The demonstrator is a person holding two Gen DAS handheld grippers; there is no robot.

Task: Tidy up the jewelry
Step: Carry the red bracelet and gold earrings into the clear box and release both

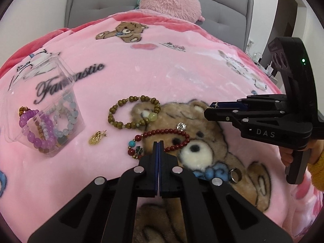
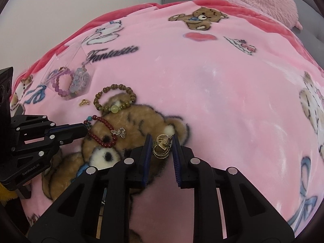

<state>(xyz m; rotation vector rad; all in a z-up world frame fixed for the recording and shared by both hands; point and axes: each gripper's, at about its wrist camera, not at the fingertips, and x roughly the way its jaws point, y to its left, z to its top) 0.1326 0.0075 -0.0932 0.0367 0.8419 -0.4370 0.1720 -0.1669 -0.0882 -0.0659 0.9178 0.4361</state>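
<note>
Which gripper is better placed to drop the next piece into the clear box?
Left, probably. The left gripper is shut on the dark red bead bracelet, nearer the clear box. The right gripper holds the gold earring farther away, across the blanket.

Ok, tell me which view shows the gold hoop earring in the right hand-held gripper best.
Right wrist view: the gold hoop earring sits large between the pads. The left wrist view shows only a sliver at the right hand-held gripper.

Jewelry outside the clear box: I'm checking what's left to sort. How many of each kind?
Bracelets: 2 (olive bracelet, red bracelet)
Earrings: 2 (loose earring, held earring)
Ring: 1
Crystal charm: 1
Total: 6
</note>
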